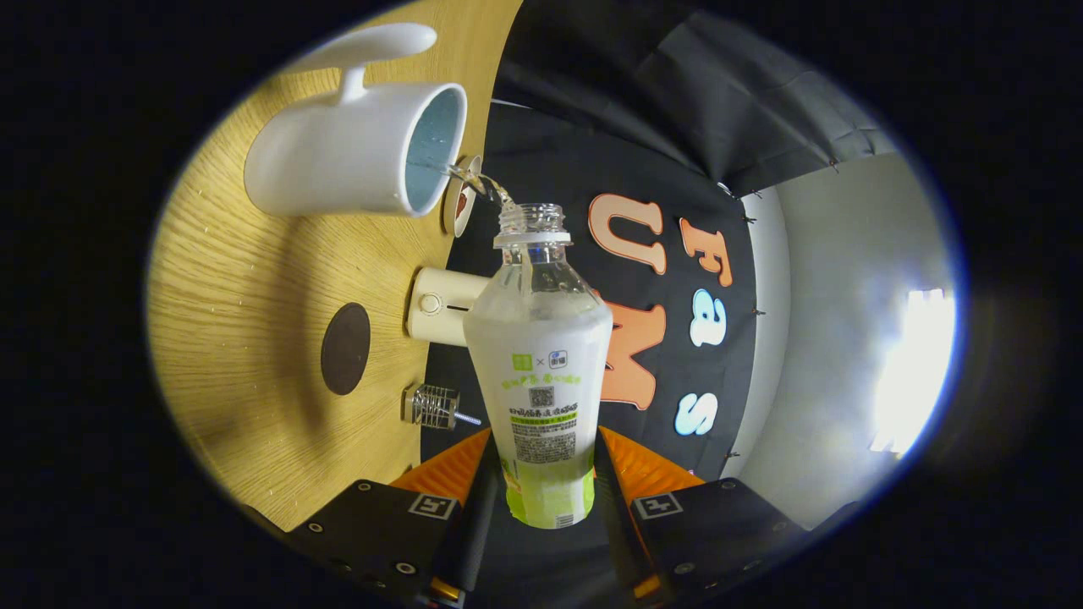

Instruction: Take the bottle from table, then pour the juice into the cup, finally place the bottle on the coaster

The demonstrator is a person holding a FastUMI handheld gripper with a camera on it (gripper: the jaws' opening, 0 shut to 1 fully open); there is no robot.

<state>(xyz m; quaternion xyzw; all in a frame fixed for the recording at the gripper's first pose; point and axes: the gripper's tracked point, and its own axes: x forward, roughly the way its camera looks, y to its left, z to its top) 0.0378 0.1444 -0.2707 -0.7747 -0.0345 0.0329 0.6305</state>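
Nearest, the gripper (548,474) is seen clamped on the bottle (541,355), one finger pressed against each side of its labelled lower body. The bottle is held between the fingers, uncapped, and is rolled far over relative to the table (228,338), whose wooden surface appears turned on edge beside it. Just beyond the bottle's open mouth, a thin clear stream of juice (474,179) is seen passing into the cup (355,156), a white handled mug lying close past the neck. The pouring step is therefore judged to be in hand. Beside the bottle's body, on the table, the coaster (345,348) is shown as a dark round disc, unoccupied and well apart from the cup. A cream-coloured device (440,306) and a small wire-wound metal object (431,406) are seen near the table's edge. Next, the bottle is expected to be righted to stop the flow, then carried across and set upright on the coaster before the fingers are released.
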